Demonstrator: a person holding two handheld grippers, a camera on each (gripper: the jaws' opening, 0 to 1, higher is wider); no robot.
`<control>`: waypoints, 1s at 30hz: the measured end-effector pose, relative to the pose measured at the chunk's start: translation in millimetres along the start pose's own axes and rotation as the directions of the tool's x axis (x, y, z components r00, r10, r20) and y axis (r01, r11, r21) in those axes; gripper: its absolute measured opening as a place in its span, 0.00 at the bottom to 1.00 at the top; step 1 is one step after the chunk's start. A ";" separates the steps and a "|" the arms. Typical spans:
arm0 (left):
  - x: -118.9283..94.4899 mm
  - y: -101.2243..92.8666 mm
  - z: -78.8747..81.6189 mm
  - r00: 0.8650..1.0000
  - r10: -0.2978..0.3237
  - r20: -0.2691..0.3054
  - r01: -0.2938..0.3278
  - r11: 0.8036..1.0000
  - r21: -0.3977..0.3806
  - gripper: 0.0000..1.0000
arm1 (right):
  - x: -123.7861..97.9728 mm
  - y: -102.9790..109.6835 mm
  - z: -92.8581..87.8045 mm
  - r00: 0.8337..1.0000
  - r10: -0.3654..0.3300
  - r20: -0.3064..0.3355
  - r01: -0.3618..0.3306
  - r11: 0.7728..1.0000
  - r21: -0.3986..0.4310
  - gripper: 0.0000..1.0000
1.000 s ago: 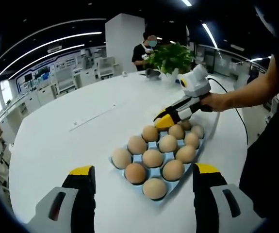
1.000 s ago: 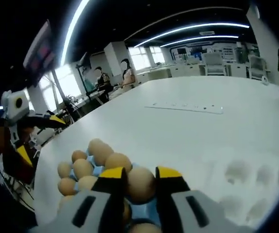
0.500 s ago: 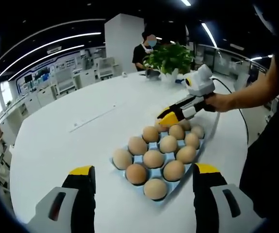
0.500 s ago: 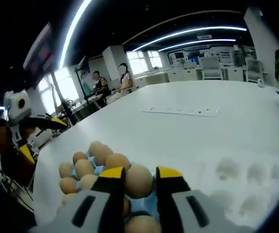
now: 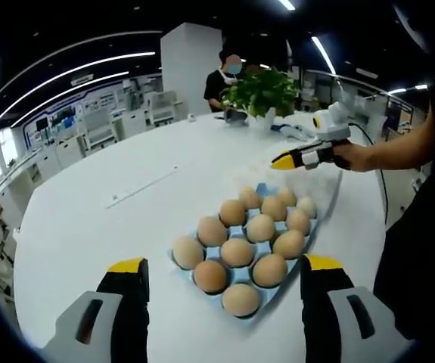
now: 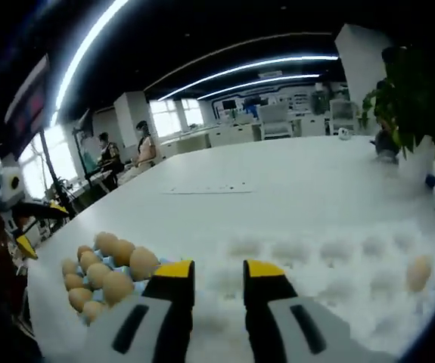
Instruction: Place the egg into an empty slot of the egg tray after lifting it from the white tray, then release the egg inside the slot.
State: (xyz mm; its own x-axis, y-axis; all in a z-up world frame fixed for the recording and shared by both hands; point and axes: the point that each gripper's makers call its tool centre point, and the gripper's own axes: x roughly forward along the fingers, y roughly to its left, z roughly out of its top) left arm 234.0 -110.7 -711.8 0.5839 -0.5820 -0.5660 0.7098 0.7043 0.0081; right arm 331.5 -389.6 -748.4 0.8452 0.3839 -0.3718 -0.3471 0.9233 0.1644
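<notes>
now both grippers empty: right gripper (image 6: 209,274) fingers narrowly apart over the white tray (image 6: 330,283), left gripper (image 5: 225,268) fingers wide.

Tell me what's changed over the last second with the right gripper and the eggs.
The right gripper let go of the egg it was clasping, leaving it at the far end of the blue egg tray, then lifted away and swung over the white tray; its jaws now stand apart with nothing between them. The other eggs in the blue tray and the open left gripper stayed put.
</notes>
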 end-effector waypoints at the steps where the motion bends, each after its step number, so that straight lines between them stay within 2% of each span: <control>1: 0.0 0.5 -0.5 1.000 0.001 -0.002 -0.001 1.000 0.000 0.83 | -5.8 -16.0 2.8 0.998 -0.059 0.016 0.059 0.998 -0.028 0.25; 2: -0.1 1.4 -1.5 1.000 0.003 -0.005 -0.003 1.000 0.001 0.83 | -13.2 -34.8 7.7 0.990 -0.133 0.043 0.135 0.990 -0.042 0.25; 5: -0.9 3.6 -3.0 1.000 0.007 -0.006 -0.007 1.000 -0.006 0.83 | -29.7 -66.7 18.7 0.964 -0.248 0.099 0.253 0.967 -0.042 0.26; 6: -1.2 4.6 -3.7 1.000 0.011 -0.008 -0.011 1.000 -0.006 0.83 | -42.0 -91.9 23.4 0.935 -0.333 0.123 0.341 0.939 -0.049 0.27; 8: -0.8 5.3 -4.2 1.000 0.011 -0.009 -0.011 1.000 -0.007 0.83 | -52.7 -116.9 20.9 0.906 -0.406 0.117 0.413 0.910 -0.041 0.28; 10: -0.3 5.4 -4.0 1.000 0.011 -0.007 -0.011 1.000 -0.008 0.83 | -58.6 -134.0 13.6 0.890 -0.446 0.095 0.452 0.891 -0.043 0.30; 11: -0.1 5.4 -3.9 1.000 0.011 -0.008 -0.011 1.000 -0.007 0.83 | -62.5 -143.8 8.2 0.878 -0.472 0.077 0.474 0.881 -0.006 0.30; 13: 0.1 5.0 -3.7 1.000 0.009 -0.007 -0.009 1.000 -0.006 0.83 | -66.3 -153.1 6.4 0.870 -0.487 0.079 0.487 0.873 0.014 0.30; 18: 0.5 5.5 -5.2 1.000 0.011 -0.012 -0.011 1.000 -0.008 0.83 | -61.5 -157.9 -6.5 0.879 -0.477 0.024 0.476 0.879 0.009 0.29; 23: 0.1 5.6 -3.6 1.000 0.011 -0.006 -0.011 1.000 -0.012 0.84 | -57.6 -165.4 -10.7 0.874 -0.486 0.012 0.486 0.874 -0.013 0.30; 27: -1.0 6.5 -5.1 1.000 0.016 -0.011 -0.016 1.000 -0.012 0.84 | -52.4 -172.1 -24.1 0.877 -0.478 -0.046 0.479 0.878 0.003 0.29; 28: -1.3 6.3 -5.3 1.000 0.016 -0.011 -0.016 1.000 -0.012 0.84 | -52.1 -172.7 -18.8 0.881 -0.473 -0.017 0.473 0.881 0.003 0.29; 30: -1.6 6.3 -5.6 1.000 0.016 -0.012 -0.016 1.000 -0.011 0.84 | -51.3 -174.2 -18.1 0.885 -0.465 -0.012 0.465 0.885 0.007 0.29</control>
State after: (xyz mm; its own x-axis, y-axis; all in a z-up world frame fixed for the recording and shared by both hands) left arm 235.4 -103.1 -715.5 0.5903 -0.5655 -0.5759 0.6961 0.7179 0.0085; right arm 341.2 -569.9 -774.5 0.9045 -0.0894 -0.4170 0.0887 0.9958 -0.0212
